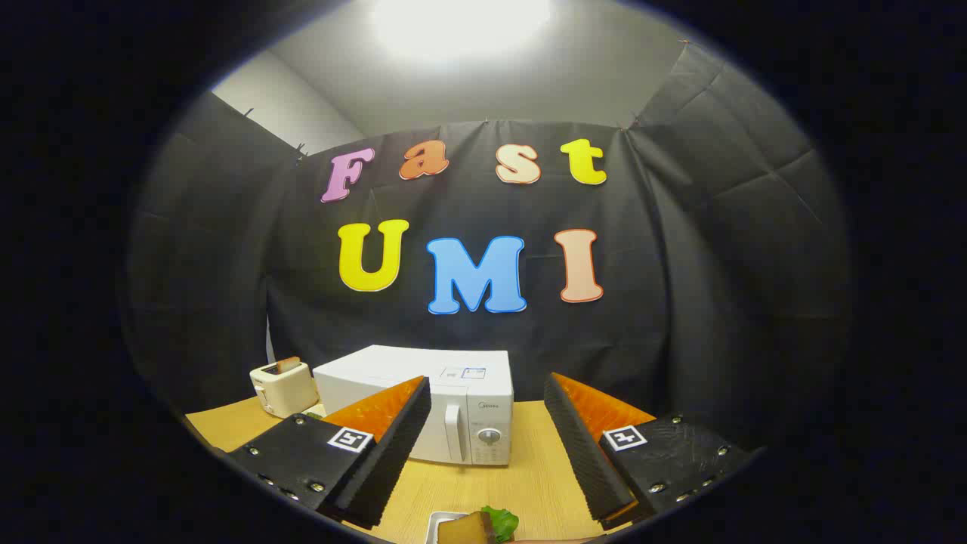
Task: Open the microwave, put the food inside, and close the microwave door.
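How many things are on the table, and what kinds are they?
Microwaves: 1, the white microwave, door shut
Toasters: 1, the cream toaster beside it
Plates of food: 1, the plate of food between the gripper jaws, which are open
Total: 3 on the wooden table

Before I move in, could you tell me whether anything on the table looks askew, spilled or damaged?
Nothing stands out. The microwave sits square with its door shut, the toaster stands upright beside it, and the food on its plate lies tidy between the open tongs.
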A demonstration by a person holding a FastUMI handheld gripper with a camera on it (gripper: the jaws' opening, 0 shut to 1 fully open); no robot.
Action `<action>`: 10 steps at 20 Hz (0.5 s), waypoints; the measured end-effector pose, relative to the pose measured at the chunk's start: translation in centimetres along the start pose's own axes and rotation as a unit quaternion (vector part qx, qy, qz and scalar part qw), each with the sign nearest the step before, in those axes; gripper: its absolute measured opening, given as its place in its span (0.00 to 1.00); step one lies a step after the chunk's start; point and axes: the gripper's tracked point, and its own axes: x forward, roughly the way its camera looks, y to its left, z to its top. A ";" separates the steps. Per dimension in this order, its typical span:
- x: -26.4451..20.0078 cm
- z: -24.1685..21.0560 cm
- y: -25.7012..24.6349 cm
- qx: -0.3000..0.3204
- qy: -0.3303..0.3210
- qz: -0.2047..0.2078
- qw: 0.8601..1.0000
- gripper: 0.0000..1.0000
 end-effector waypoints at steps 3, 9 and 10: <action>0.0 -0.3 0.1 0.027 0.012 0.006 1.000 0.95; 0.3 -0.9 0.3 0.013 0.021 0.008 1.000 0.95; 0.5 -1.0 0.5 0.014 0.022 0.009 1.000 0.95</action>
